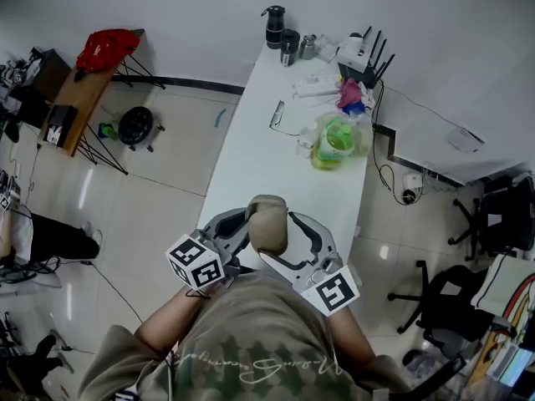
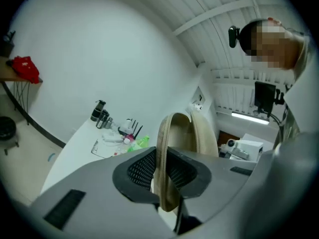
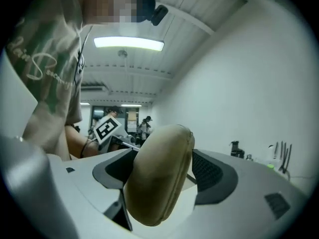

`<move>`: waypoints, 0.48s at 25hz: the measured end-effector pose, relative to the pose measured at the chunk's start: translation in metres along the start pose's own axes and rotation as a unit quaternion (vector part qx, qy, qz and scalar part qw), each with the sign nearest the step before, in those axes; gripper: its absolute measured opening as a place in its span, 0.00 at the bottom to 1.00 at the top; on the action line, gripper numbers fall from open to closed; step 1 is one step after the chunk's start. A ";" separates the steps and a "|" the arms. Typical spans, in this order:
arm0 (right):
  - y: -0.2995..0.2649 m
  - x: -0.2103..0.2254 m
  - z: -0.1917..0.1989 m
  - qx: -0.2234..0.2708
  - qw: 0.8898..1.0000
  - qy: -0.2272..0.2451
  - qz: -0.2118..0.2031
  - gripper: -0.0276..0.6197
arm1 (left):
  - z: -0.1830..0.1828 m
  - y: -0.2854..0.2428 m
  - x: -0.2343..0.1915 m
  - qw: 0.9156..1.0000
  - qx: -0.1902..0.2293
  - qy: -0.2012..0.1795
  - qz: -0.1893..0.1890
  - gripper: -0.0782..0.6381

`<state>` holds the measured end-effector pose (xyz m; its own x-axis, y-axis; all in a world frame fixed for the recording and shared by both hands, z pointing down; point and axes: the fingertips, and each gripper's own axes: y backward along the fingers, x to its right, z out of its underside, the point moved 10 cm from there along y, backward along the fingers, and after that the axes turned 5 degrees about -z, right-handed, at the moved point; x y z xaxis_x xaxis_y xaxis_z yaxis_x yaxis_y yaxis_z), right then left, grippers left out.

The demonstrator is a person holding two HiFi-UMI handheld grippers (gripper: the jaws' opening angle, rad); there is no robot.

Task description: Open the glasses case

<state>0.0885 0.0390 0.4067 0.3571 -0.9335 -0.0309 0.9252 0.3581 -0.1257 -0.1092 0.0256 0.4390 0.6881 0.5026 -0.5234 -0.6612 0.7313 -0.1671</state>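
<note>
Shirt: the person's chest fills the near edge of the head view, with both forearms drawn in close, likely so the work sits right under the eyes.
Marker cubes: one rides on each gripper, near the body, left and right of centre.
Glasses case: a beige, rounded zip case, held in the air between the two grippers above the near end of the table, not resting on it.
Left gripper: jaws pinched on a thin shell edge with the zip line showing. A second shell stands just to its right, so the halves seem to have begun to part.
Right gripper: jaws pressed on the fat rounded body of the case from the opposite side, which I judge steadies it for a pull.
Step in hand: spreading the two halves; one grip per half suits that.
Far end of table: a green bottle, a router and flasks, well apart from the work.
</note>
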 end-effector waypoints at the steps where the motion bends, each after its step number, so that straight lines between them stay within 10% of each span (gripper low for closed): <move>1: -0.003 -0.005 0.001 -0.023 0.999 0.002 0.022 0.61 | 0.000 0.000 -0.001 1.000 -0.002 -0.001 -0.011 0.19; 6: -0.016 -0.021 0.001 -0.048 0.996 -0.016 0.067 0.61 | 0.001 0.002 -0.006 0.999 -0.006 0.013 -0.029 0.19; 12: -0.028 -0.029 0.008 -0.123 0.981 0.069 0.133 0.61 | 0.000 -0.001 0.001 0.996 -0.011 -0.037 -0.078 0.19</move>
<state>0.0536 0.0561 0.4188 0.5459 -0.8068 -0.2261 0.7365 0.5907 -0.3295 -0.1082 0.0257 0.4386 0.8026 0.4161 -0.4274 -0.5502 0.7931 -0.2612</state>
